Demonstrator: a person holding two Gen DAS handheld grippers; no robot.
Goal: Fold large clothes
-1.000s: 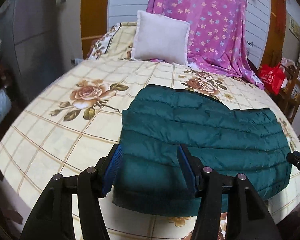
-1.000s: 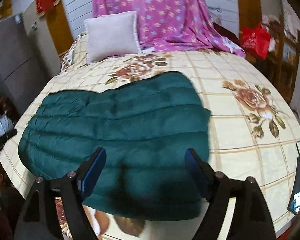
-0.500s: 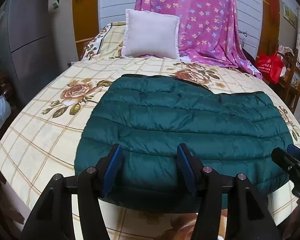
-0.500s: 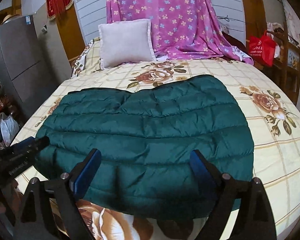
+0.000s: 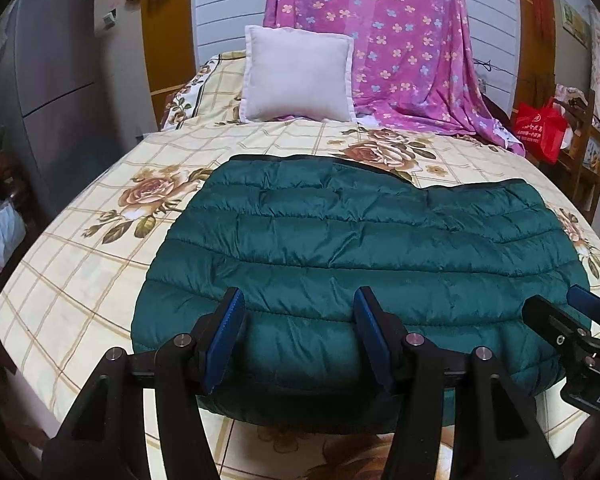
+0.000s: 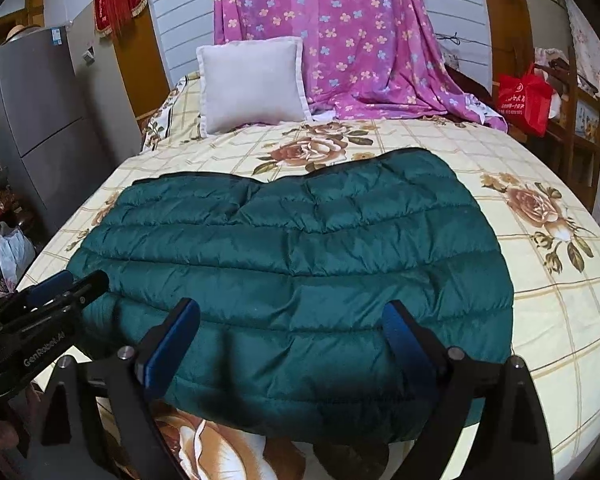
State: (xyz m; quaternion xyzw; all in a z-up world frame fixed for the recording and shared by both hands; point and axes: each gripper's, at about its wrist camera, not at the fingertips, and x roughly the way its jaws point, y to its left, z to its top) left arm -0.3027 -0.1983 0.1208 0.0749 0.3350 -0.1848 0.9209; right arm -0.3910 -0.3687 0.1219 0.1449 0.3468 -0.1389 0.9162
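Nearest the left wrist camera: the left gripper (image 5: pixel 298 340), black arms with blue pads, jaws partly apart, hovering over the near hem of the dark green quilted puffer garment (image 5: pixel 364 264), nothing pinched between the pads. Nearest the right wrist camera: the right gripper (image 6: pixel 292 344), jaws spread wide after just opening further, poised above the same near edge, pads clear of the fabric, nothing held. Each gripper visible at the rim of the other's view, side by side over the front of the garment.

Just beyond: the green puffer lying flat and folded into a broad rounded slab across the middle of the bed, near edge close to the bed's front edge. Beneath it, the cream bedsheet with a brown grid and rose print (image 5: pixel 100 248).

Farther back: a pale square cushion (image 5: pixel 298 76) propped upright at the head of the bed, beside a pink floral cloth (image 5: pixel 404 40) draped down the white slatted wall. At far right, a red bag (image 6: pixel 524 98); at far left, a grey refrigerator (image 6: pixel 36 120).
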